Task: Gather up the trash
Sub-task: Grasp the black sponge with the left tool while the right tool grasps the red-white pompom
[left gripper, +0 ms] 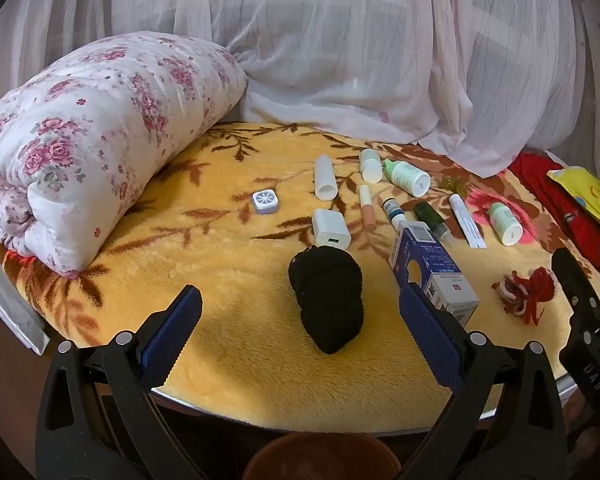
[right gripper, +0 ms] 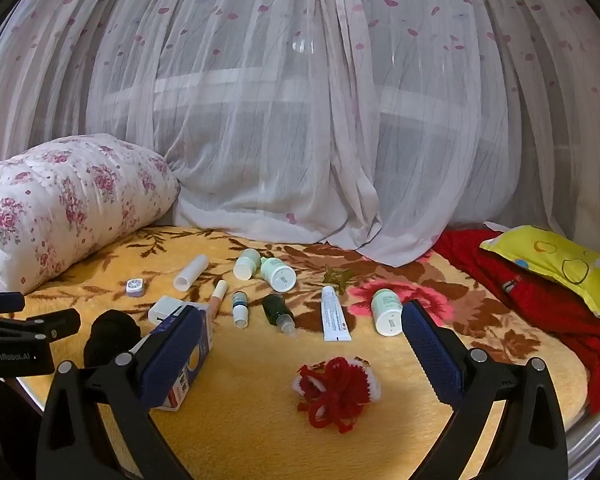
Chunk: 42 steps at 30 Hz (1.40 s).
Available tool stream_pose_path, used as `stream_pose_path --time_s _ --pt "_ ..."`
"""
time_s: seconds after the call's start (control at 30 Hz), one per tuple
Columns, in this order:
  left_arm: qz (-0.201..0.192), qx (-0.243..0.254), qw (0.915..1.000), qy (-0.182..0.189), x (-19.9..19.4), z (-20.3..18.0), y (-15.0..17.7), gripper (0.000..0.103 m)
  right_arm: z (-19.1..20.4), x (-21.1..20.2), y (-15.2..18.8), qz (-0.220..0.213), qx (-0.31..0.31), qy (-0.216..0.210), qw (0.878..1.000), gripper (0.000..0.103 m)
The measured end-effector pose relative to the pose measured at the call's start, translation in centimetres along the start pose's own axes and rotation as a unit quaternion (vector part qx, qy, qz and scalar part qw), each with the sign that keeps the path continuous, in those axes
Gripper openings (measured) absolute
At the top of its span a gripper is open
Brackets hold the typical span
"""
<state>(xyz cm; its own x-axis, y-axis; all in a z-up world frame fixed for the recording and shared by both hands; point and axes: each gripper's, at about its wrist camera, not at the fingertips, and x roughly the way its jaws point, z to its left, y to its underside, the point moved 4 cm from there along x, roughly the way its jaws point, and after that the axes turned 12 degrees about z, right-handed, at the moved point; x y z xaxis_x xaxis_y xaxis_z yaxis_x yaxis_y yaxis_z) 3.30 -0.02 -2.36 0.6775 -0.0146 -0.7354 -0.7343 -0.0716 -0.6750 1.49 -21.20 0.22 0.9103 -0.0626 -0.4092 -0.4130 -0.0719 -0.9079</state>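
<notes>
A sheer curtain (right gripper: 300,120) hangs behind a yellow blanket (left gripper: 240,320) with a leaf pattern, and a rolled flowered quilt (left gripper: 92,140) lies on the blanket's left side. Scattered over the blanket are a blue and white box (left gripper: 428,264), a black sock bundle (left gripper: 328,296), a red yarn tuft (right gripper: 336,388), a white charger (left gripper: 330,228), several small bottles (left gripper: 408,176) and a white tube (right gripper: 334,316) (labels too small to read). The left gripper (left gripper: 300,336) hovers with jaws wide apart, empty, the sock just ahead between its fingers. The right gripper (right gripper: 300,356) likewise stands wide and empty, the yarn tuft lying between its fingers.
</notes>
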Motion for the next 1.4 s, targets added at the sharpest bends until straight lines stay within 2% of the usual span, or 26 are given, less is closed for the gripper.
stream_pose_path --time_s 0.17,0.33,0.43,0.6,0.7,0.73,0.77,0.8,0.83,0.9,1.2,1.4 --pt "0.003 0.014 0.9992 0.038 0.3 0.0 1.0 0.096 -0.6 -0.2 -0.4 -0.004 0.009 0.006 1.0 0.098" --pt "0.019 0.03 0.9982 0.049 1.6 -1.6 1.8 0.096 -1.9 0.2 0.1 -0.001 0.028 0.005 1.0 0.098" --pt "0.017 0.039 0.9987 0.03 2.6 -2.1 2.0 0.096 -2.3 0.4 0.2 0.0 0.029 0.008 1.0 0.098" --pt "0.031 0.025 0.9992 -0.003 5.5 -1.2 1.3 0.096 -3.0 0.4 0.4 -0.004 0.032 0.017 0.999 0.098" --pt "0.021 0.032 0.999 -0.022 6.6 -1.3 0.6 0.094 -3.6 0.9 0.6 0.001 0.036 0.02 0.999 0.098" --pt "0.019 0.035 0.9989 -0.025 6.8 -1.4 0.4 0.092 -3.8 1.1 0.7 0.004 0.037 0.021 0.999 0.098" --pt "0.016 0.041 0.9987 -0.027 7.3 -1.6 0.1 0.075 -3.9 1.3 0.9 0.006 0.038 0.023 0.999 0.098" --pt "0.018 0.048 0.9984 -0.024 7.7 -1.7 -0.2 0.052 -4.0 1.5 1.0 0.009 0.038 0.025 0.999 0.098" --pt "0.024 0.051 0.9984 0.0 8.2 -1.9 -0.4 0.048 -4.0 1.7 1.1 0.012 0.036 0.027 0.999 0.098" --pt "0.019 0.043 0.9989 0.006 8.1 -1.9 -0.7 0.043 -4.1 2.1 1.5 0.017 0.03 0.034 0.999 0.098" --pt "0.007 0.04 0.9989 0.022 6.0 -0.9 -0.1 0.04 -3.6 5.1 3.1 0.078 0.012 0.016 0.997 0.098" --pt "0.006 0.039 0.9989 0.027 5.4 -0.3 0.2 0.04 -2.2 7.8 3.8 0.113 -0.027 0.044 0.992 0.098"
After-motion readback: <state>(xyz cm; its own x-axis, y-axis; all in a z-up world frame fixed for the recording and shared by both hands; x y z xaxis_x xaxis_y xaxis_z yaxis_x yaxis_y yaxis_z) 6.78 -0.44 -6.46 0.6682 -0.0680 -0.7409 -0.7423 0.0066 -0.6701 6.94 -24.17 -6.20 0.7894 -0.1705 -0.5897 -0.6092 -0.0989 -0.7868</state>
